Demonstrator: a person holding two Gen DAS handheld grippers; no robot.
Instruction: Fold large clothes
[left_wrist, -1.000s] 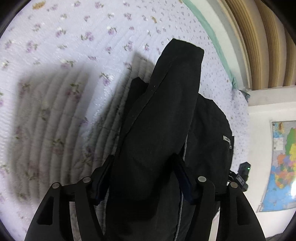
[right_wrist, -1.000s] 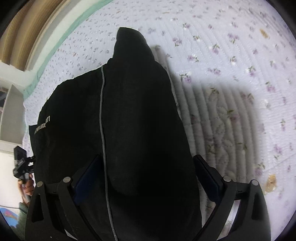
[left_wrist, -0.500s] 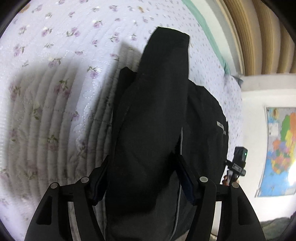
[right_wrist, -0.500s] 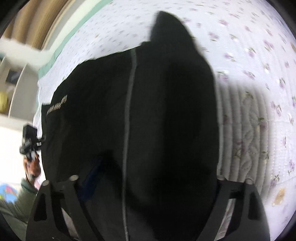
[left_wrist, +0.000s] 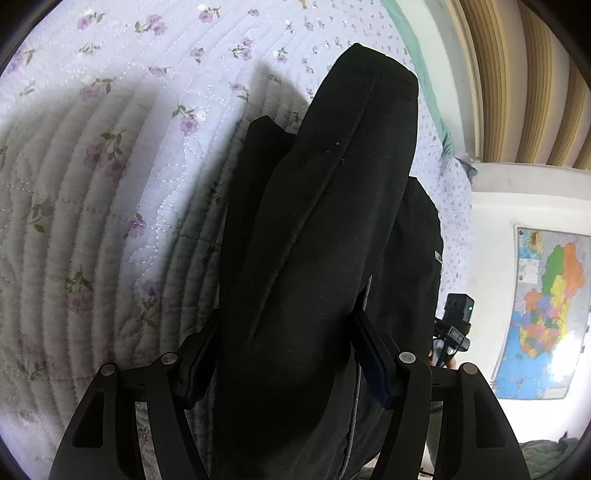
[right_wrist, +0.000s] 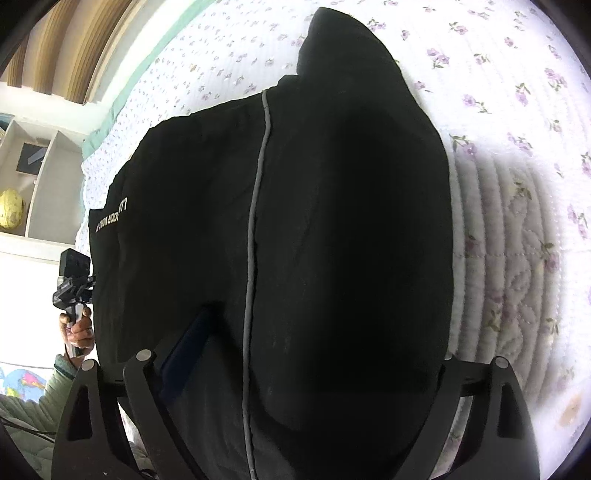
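Observation:
A black garment (left_wrist: 332, 221) with a grey piping line and small white lettering lies on a floral quilt (left_wrist: 110, 147). In the left wrist view a thick fold of it fills the gap of my left gripper (left_wrist: 284, 332), and both blue pads press its sides. In the right wrist view the same garment (right_wrist: 332, 221) spreads wide between the fingers of my right gripper (right_wrist: 325, 332). Its jaws are opening. The left blue pad (right_wrist: 192, 343) stands free of the cloth, and the right finger is hidden under draped cloth.
The quilt (right_wrist: 517, 184) stretches far beyond the garment. A wall map (left_wrist: 546, 314) and wooden slats (left_wrist: 517, 74) lie past the bed's edge. White shelves (right_wrist: 37, 166) hold a yellow object (right_wrist: 11, 208). A hand (right_wrist: 79, 328) holds the other gripper's handle at the garment's left edge.
The right wrist view has closed in on the garment, and cloth now covers its right finger, which showed a second ago. The left gripper keeps its fold and has tilted slightly.

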